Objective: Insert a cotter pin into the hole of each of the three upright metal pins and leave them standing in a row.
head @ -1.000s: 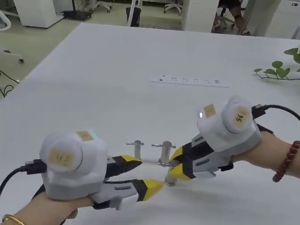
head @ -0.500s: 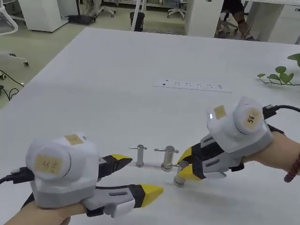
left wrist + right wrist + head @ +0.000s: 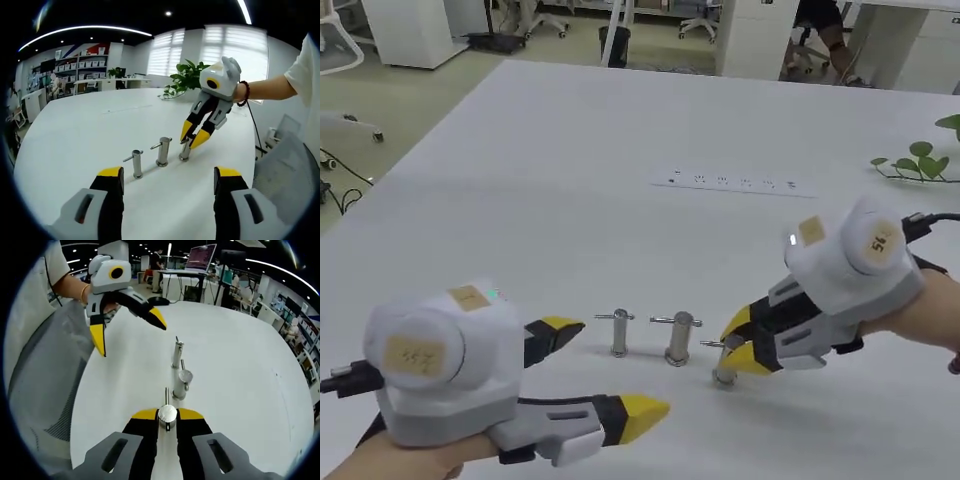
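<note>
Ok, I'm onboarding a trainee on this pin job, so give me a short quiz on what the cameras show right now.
1. True or false: the left tool is shut on a pin.
2. How many upright metal pins stand on the white table?
3. What does the right tool clamp? A) the middle pin B) the end pin farthest from the left tool C) nothing
Key: 1 false, its jaws gape clear of the row; 2 three; 3 B.
</note>
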Tool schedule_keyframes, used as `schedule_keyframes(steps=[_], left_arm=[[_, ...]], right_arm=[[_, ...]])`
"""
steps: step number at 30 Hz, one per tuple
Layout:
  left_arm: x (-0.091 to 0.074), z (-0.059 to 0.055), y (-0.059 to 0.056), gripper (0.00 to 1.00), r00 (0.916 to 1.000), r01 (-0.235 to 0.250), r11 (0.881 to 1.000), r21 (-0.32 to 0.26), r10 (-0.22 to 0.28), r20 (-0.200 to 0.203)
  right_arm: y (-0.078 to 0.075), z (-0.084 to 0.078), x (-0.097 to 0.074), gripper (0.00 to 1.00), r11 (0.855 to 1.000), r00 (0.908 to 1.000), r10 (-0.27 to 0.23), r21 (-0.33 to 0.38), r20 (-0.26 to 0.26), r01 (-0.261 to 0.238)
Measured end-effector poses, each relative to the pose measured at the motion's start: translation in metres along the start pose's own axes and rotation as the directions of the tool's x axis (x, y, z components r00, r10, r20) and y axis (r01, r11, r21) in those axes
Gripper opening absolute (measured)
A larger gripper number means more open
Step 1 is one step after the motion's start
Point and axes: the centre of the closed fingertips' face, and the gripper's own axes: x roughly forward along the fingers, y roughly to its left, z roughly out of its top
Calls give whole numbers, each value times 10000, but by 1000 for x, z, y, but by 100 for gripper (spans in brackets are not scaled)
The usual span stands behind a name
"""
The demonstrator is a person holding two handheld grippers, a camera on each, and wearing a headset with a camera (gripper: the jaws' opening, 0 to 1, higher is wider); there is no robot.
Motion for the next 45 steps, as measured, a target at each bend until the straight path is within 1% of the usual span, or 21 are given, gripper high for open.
schedule_keyframes(steps=[5, 10, 14, 19, 24, 30, 34, 36, 41, 43, 45], left_arm=[[-3, 5, 5, 77, 9997, -139, 9999, 5, 139, 184], [-5, 10, 10, 80, 9992, -281, 9995, 149, 276, 291], [-7, 11, 13, 82, 9988, -343, 9993, 148, 338, 342], [-9, 9, 15, 83, 9989, -389, 9992, 123, 386, 261], [-10, 7, 14, 82, 9991, -381, 9992, 141, 378, 188], [-10, 6, 15, 81, 9990, -412, 9991, 125, 409, 169], [-9, 6, 15, 81, 9990, -411, 9991, 127, 409, 179], [-9, 6, 16, 82, 9990, -420, 9990, 126, 418, 181], [-9, 6, 16, 82, 9990, -423, 9990, 151, 420, 179], [-9, 6, 17, 82, 9989, -437, 9989, 139, 435, 188], [-9, 7, 17, 82, 9988, -461, 9988, 144, 458, 186]], right_arm=[[-6, -4, -2, 13, 10000, 10000, -89, -2, -27, 89], [-11, -6, -3, 13, 9999, 9999, -151, 19, -49, 151], [-16, -9, -3, 13, 9998, 9998, -203, 11, -93, 203], [-16, -9, -2, 13, 9999, 9998, -158, -23, -99, 158], [-18, -8, -2, 13, 9999, 9999, -136, 97, 16, 136], [-16, -8, -2, 14, 9998, 9998, 191, 31, 22, -191], [-18, -9, -1, 15, 9997, 9997, 258, 12, -35, -258], [-19, -10, -1, 15, 9998, 9997, 222, -14, -80, -222], [-20, -10, 1, 15, 9995, 9996, 268, 180, -6, -268], [-21, -11, 1, 17, 9997, 9999, 164, 180, -26, -164], [-21, -10, 1, 18, 9992, 9999, 87, 392, 56, -89]])
